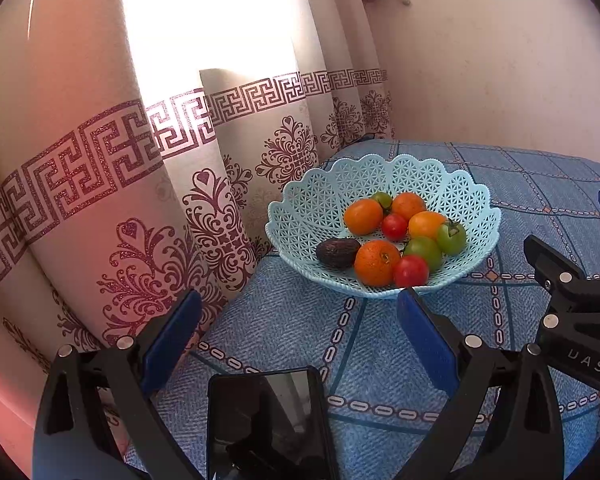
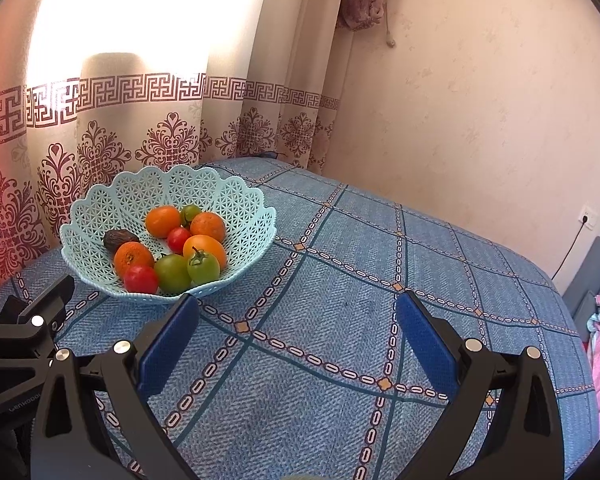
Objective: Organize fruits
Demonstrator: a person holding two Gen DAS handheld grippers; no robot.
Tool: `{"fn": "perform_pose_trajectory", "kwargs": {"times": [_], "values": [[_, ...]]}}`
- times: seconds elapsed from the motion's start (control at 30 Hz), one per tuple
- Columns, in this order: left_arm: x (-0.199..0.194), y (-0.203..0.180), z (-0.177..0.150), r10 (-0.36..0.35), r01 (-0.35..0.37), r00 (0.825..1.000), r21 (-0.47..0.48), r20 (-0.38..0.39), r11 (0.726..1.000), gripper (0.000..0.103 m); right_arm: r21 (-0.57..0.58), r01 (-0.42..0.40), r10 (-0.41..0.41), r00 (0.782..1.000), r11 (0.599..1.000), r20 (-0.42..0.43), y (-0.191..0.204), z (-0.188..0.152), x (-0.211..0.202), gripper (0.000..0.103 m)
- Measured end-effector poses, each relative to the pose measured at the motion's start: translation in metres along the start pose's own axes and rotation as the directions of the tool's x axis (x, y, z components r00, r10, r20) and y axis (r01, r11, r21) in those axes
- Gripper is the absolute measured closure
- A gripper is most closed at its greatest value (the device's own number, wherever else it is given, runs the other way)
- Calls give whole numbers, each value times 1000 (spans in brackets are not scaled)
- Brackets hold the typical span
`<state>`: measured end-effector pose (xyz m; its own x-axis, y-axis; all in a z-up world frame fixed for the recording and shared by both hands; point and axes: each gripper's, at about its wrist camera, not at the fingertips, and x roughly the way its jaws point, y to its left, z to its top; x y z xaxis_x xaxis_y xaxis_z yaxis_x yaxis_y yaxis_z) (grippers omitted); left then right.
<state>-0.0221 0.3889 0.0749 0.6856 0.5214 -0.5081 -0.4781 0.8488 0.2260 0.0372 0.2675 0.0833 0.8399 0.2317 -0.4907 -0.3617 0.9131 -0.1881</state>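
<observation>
Fruits [image 1: 396, 236] all in blue lattice basket [image 1: 308, 208] on table [image 1: 283, 332] near curtain [image 1: 99, 184].

Left wrist view: my left gripper [image 1: 300, 320] fingers spread wide, empty, just short of basket rim. Risk I see: light basket skids or tips off table edge if finger catches rim.

Right wrist view: my right gripper [image 2: 297, 320] spread wide, empty, over bare cloth beside basket. Count: four orange, three green, two red, one dark fruit.
</observation>
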Motion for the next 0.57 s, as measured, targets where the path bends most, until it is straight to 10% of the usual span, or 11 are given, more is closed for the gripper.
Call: {"fn": "perform_pose_trajectory", "kwargs": {"times": [0.57], "values": [[-16,-13,2,-47,46,999,16,20,999,4,101,24,-11,992,995,-128,-34,-8,6,5]]}}
